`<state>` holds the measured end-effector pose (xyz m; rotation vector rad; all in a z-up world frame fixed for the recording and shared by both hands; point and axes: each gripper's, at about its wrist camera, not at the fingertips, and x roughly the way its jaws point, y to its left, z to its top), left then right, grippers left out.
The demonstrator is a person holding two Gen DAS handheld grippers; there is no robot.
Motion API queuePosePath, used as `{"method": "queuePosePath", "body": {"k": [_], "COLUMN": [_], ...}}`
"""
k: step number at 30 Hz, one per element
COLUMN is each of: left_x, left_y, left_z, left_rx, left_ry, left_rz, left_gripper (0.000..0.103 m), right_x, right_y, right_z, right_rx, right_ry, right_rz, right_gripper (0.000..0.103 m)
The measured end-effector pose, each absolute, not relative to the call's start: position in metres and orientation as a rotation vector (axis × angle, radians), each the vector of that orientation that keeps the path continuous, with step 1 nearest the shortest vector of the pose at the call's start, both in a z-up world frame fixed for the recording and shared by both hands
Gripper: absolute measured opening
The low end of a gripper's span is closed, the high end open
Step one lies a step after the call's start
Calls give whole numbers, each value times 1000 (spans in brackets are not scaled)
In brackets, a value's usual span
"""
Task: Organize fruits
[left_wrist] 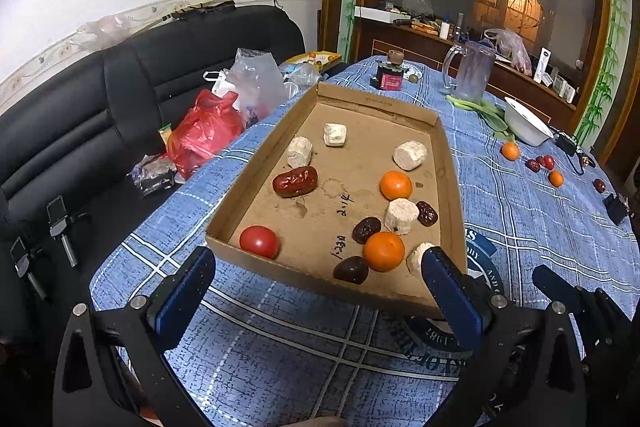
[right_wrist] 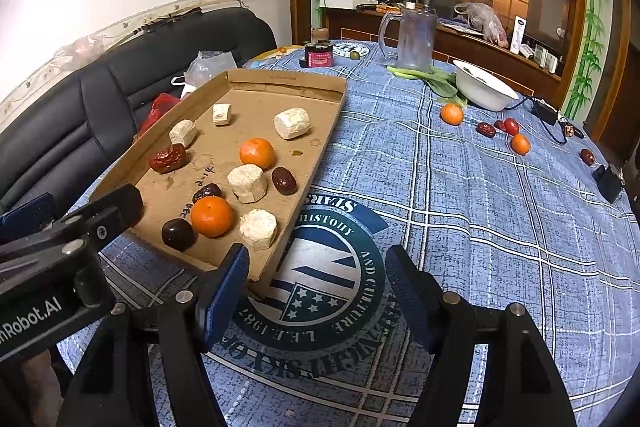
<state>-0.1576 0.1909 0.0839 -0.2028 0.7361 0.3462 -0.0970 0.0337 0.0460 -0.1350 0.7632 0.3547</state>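
A shallow cardboard tray [left_wrist: 448, 163] lies on the blue checked tablecloth. It holds two mandarins [left_wrist: 396, 185], a red tomato [left_wrist: 259, 242], a red jujube [left_wrist: 295, 181], dark jujubes [left_wrist: 366, 229] and several pale chunks [left_wrist: 410, 155]. My left gripper [left_wrist: 318, 254] stands open just short of the tray's near wall, gripping nothing. My right gripper [right_wrist: 317, 251] is open over the round emblem on the cloth, its left finger by the tray's near right corner [right_wrist: 256, 283]. Loose fruit lies far right: two mandarins [right_wrist: 452, 114], a small tomato [right_wrist: 511, 126] and jujubes [right_wrist: 486, 129].
A white bowl [right_wrist: 484, 87], leafy greens [right_wrist: 440, 81], a clear pitcher [right_wrist: 414, 35] and a red jar [right_wrist: 318, 57] stand at the table's far side. A black box with a cable [right_wrist: 608, 183] sits at the right edge. A black sofa [left_wrist: 80, 115] with bags lies left.
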Motion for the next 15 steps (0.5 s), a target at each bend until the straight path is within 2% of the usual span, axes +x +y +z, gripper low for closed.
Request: {"method": "queuePosePath", "body": {"k": [10,15], "left_x": [-159,-160], "left_y": [197,198], "left_z": [84,85], "left_rx": [-219,-222], "left_ry": [743,744], "left_rz": [371,376], "left_gripper": [103,103], "right_x": [-97,-98], "right_y": [41,40], "right_z": [44,45], "right_rx": [-157,-151], "right_ry": [774,768], "right_rz": [367,361], "right_gripper": [75,81]}}
